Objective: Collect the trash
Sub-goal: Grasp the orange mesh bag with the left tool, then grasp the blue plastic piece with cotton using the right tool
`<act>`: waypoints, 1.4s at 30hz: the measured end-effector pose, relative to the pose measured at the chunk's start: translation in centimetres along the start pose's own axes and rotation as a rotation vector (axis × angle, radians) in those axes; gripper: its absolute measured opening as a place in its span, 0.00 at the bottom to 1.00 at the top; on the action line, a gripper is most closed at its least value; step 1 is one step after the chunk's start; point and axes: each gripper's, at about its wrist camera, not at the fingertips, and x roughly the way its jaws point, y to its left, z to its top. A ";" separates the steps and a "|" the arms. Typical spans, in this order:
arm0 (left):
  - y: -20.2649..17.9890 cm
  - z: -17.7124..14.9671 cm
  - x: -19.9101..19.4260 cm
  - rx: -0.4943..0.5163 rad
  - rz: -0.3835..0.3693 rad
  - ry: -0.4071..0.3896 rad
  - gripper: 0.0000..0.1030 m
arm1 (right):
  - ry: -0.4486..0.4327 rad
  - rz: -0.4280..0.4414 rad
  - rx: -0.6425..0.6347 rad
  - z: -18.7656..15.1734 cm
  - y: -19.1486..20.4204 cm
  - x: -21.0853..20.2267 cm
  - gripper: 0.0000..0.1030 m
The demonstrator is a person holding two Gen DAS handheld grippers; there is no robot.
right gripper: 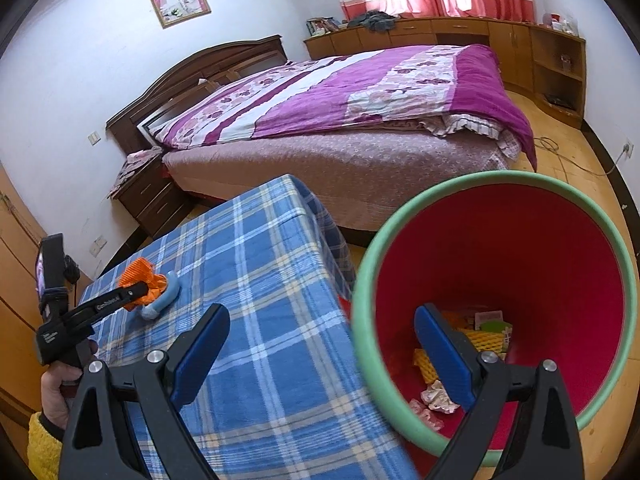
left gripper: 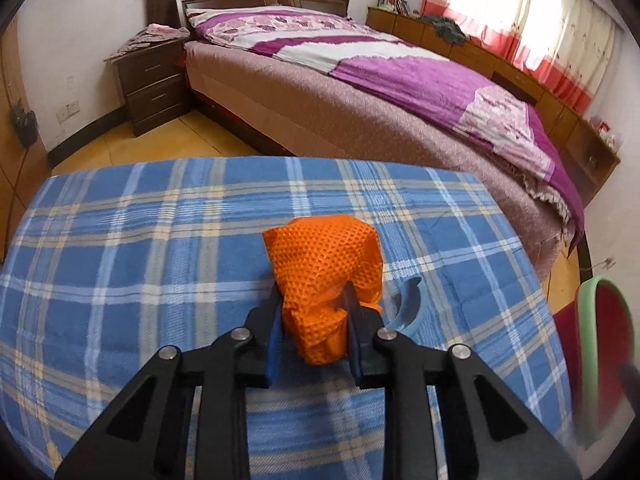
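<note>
A crumpled orange mesh wad (left gripper: 324, 276) lies on the blue plaid tablecloth (left gripper: 160, 240), and my left gripper (left gripper: 314, 304) is shut on its near end. The wad (right gripper: 138, 272) and the left gripper (right gripper: 140, 290) also show at the left of the right wrist view. A light blue curved object (left gripper: 408, 312) lies right beside the wad on its right. A red bin with a green rim (right gripper: 362, 304) stands at the table's right edge. It holds yellow foam netting (right gripper: 486, 338) and crumpled paper (right gripper: 438, 396). My right gripper (right gripper: 322, 312) is open, one finger over the table and the other over the bin's mouth.
A bed with a purple quilt (left gripper: 400, 80) stands beyond the table, a dark nightstand (left gripper: 152, 80) to its left. Wooden cabinets (right gripper: 500, 40) line the window wall. A cable (right gripper: 576, 164) trails over the yellow floor. A hand in a yellow sleeve (right gripper: 52, 392) holds the left gripper.
</note>
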 end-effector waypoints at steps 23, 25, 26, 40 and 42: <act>9.0 -3.5 -5.7 -0.194 0.157 -0.126 0.25 | 0.150 0.156 -0.332 -1.5 13.1 7.6 0.96; 8.9 -3.6 -5.7 -0.185 0.167 -0.140 0.25 | 0.156 0.150 -0.358 -1.7 14.0 8.6 0.96; 8.9 -3.7 -5.8 -0.183 0.171 -0.146 0.25 | 0.163 0.150 -0.369 -1.9 14.5 9.1 0.96; 9.0 -4.1 -5.8 -0.196 0.137 -0.161 0.25 | 0.182 0.125 -0.565 -2.3 19.8 14.3 0.99; 9.1 -4.1 -5.8 -0.195 0.134 -0.162 0.25 | 0.186 0.124 -0.571 -2.2 20.2 14.7 0.98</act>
